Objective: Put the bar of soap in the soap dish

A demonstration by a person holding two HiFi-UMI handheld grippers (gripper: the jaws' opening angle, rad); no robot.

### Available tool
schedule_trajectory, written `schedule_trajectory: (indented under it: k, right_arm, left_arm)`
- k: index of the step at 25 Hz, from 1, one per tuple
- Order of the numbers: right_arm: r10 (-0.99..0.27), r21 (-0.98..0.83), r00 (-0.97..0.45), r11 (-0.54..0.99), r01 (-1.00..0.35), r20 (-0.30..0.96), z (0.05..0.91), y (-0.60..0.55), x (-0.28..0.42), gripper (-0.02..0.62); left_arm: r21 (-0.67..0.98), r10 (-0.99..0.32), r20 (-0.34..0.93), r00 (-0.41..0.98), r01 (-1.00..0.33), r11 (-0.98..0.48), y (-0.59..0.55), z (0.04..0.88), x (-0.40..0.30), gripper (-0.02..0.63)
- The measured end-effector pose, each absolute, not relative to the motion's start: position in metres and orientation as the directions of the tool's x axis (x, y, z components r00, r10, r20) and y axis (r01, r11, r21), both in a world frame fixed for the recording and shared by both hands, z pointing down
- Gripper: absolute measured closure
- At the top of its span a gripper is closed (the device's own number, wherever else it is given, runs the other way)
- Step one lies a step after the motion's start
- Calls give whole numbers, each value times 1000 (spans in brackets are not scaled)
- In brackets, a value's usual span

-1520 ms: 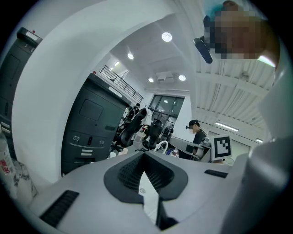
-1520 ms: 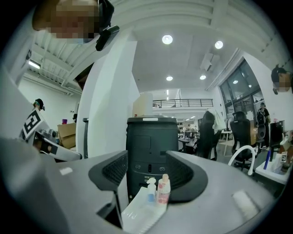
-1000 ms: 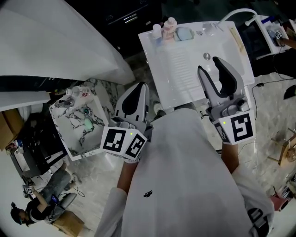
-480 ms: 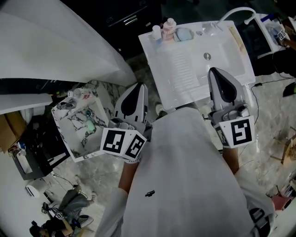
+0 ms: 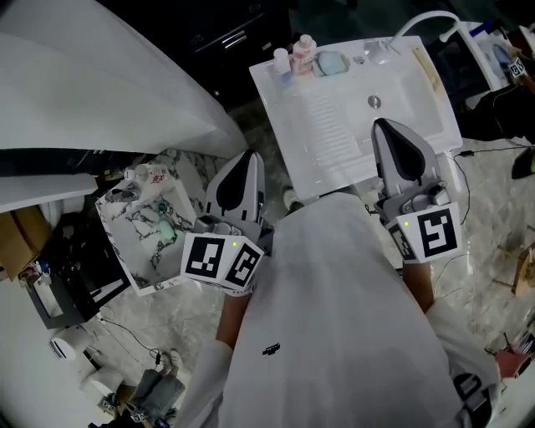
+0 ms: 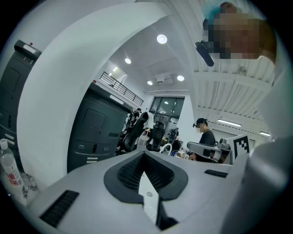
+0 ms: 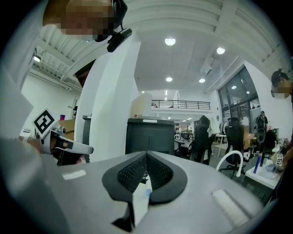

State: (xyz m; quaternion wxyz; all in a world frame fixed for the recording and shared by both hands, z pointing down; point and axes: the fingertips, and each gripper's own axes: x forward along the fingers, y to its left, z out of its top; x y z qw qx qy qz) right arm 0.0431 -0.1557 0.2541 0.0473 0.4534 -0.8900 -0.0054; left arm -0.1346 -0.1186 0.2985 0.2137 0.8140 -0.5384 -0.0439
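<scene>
In the head view a white sink unit (image 5: 334,125) stands ahead of me, with a pale blue-green dish-like thing (image 5: 333,61) on its back ledge beside two small bottles (image 5: 292,54). A small green object (image 5: 166,228), possibly the soap, lies on a marble-patterned side table (image 5: 138,251) at the left. My left gripper (image 5: 249,155) is shut and empty, held between the table and the sink. My right gripper (image 5: 386,124) is shut and empty over the sink's near edge. The left gripper view shows that gripper's tips (image 6: 143,153) meeting, and the right gripper view shows the same for its tips (image 7: 146,153).
A white curved faucet (image 5: 428,20) rises at the sink's back right. A large white curved body (image 5: 100,75) fills the upper left. Cables run over the marble floor (image 5: 485,201). A person in a cap (image 6: 204,135) stands far off among office chairs.
The right gripper's jaws stood apart a second ago and are now closed with nothing between them. The left gripper has stayed put. The head view has shifted slightly.
</scene>
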Motion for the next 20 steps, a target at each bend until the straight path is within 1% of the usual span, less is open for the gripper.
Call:
schedule_trajectory:
  k: [20]
  right_arm:
    - [-813,39,-576,581,-813,85,255,-159,39,583]
  left_arm:
    - [398,-897,164,410,-860,-320,-119,300,-140,606]
